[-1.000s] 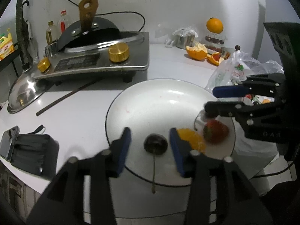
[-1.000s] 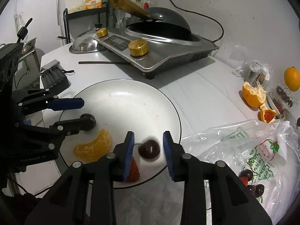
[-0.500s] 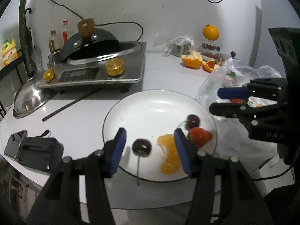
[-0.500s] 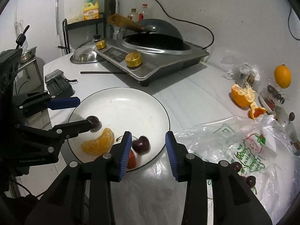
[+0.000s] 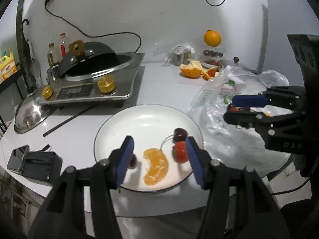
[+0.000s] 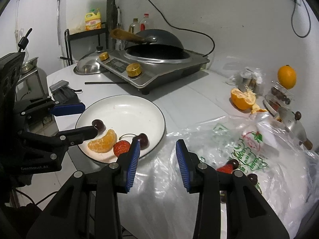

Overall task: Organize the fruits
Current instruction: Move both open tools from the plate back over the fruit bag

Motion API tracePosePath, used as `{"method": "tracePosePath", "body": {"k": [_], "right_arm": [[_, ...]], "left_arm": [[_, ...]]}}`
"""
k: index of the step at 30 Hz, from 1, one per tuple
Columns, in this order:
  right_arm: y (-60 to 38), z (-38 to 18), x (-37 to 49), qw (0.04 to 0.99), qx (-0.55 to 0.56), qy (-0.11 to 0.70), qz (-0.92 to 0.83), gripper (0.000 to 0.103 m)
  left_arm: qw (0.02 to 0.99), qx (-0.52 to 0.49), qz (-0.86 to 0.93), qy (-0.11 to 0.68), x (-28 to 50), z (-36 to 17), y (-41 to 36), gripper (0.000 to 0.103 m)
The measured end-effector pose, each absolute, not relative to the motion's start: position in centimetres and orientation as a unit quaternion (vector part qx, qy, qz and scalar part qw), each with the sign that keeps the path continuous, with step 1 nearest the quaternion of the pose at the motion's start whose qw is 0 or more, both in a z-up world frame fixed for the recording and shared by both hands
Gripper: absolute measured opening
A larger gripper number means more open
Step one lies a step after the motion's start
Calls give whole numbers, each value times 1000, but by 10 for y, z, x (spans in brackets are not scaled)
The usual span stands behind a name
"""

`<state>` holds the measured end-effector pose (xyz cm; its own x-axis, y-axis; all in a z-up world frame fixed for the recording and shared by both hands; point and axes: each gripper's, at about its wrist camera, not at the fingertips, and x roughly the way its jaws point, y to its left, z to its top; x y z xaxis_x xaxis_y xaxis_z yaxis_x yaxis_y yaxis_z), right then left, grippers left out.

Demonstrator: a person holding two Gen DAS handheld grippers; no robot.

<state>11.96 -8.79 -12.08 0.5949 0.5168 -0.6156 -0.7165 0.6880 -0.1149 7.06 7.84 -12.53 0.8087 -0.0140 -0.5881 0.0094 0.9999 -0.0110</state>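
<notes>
A round white plate (image 6: 139,107) on the bench held four sorted fruits; both the left gripper (image 5: 159,159) and right gripper (image 6: 157,159) hovered part-open, empty, apparently between picks.

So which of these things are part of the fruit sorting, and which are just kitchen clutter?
Part of the job:
- white plate
- orange segment
- strawberry
- two cherries
- plastic bag holding more fruit

Just lying about:
- cooker
- steel lid
- detergent bottle
- black pouch
</notes>
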Motion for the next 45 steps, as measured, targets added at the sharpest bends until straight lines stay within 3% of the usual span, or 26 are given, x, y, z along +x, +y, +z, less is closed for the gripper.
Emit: {"method": "tracePosePath", "body": {"k": [14, 18, 45], "right_arm": [[-142, -111, 107, 892, -155, 262, 335, 39], [-157, -109, 103, 896, -147, 259, 329, 39], [-251, -126, 123, 914, -103, 269, 285, 40]], "left_arm": [[951, 17, -29, 309, 70, -112, 27, 57], [950, 23, -43, 308, 72, -109, 8, 62], [936, 73, -91, 332, 97, -112, -79, 62]]}}
